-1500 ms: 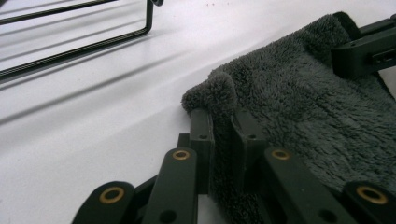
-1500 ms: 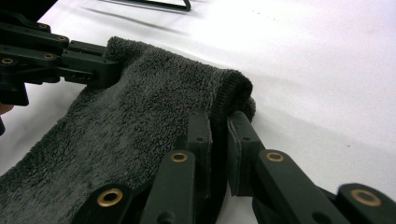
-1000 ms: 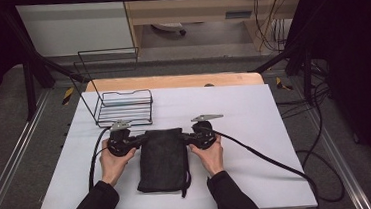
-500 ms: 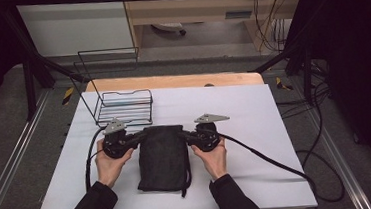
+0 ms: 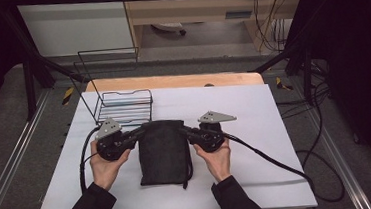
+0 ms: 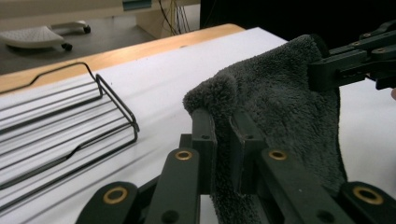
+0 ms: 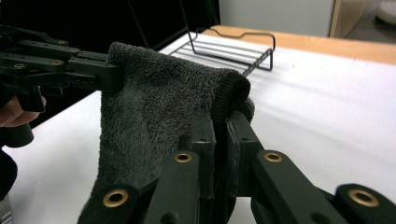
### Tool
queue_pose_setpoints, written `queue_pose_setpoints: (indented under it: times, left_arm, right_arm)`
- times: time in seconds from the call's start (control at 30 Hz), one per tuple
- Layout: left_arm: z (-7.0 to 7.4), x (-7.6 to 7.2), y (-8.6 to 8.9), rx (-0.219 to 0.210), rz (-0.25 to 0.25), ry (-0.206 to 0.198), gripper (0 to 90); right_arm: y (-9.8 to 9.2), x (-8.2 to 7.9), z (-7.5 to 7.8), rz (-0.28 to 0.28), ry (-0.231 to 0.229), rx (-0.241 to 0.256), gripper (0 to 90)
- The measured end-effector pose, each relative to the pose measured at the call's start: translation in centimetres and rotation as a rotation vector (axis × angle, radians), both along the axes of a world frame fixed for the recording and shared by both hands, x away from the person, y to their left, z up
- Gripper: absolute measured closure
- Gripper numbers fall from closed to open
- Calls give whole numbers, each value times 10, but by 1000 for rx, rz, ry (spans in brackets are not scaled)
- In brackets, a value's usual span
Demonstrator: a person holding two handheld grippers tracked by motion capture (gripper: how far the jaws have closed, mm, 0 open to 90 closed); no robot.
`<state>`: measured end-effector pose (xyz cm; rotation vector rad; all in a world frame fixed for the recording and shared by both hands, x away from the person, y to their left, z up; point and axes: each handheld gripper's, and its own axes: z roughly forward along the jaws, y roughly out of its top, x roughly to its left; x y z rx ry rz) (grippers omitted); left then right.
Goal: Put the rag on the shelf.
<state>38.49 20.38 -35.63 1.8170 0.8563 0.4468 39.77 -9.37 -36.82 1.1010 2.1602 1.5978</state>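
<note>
A dark grey folded towel lies on the white table, its far edge lifted between both grippers. My left gripper is shut on the towel's far left corner; in the left gripper view its jaws pinch the fluffy towel. At the far right corner my right gripper is shut on the cloth, and the right gripper view has the towel bunched over its jaws. Each gripper view also catches the other gripper holding the opposite corner. The near end of the towel rests on the table.
A black wire rack stands at the back left of the table, close behind my left gripper. Black cables trail from both grippers over the table. A wooden strip runs along the table's far edge.
Both grippers have moved away from the person and apart a little, lifting the towel's far edge, so the towel now reaches farther up the table.
</note>
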Motion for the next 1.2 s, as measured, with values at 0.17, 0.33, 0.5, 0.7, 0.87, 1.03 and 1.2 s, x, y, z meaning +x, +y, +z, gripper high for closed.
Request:
queue_pose_setpoints:
  times: [0.17,0.33,0.5,0.7,0.87,1.03,1.2]
  left_arm:
    - [12,-7,1,-19,-2,-39,819]
    - [23,-13,2,-34,-5,-77,820]
    - [33,-17,5,-55,-6,-113,820]
    - [40,-18,9,-85,-7,-132,822]
    - [47,-16,10,-101,-9,-152,824]
    - [56,-17,10,-117,-10,-179,824]
    - [66,-18,11,-125,-4,-207,824]
  right_arm:
    - [-1,-5,13,-2,-49,21,839]
    - [-2,-8,24,0,-88,27,839]
    - [-2,-11,35,2,-137,35,839]
    - [3,-13,42,6,-162,44,840]
    - [4,-15,47,-1,-187,58,840]
    - [3,-16,54,-11,-218,76,840]
    - [6,-17,62,-24,-267,97,840]
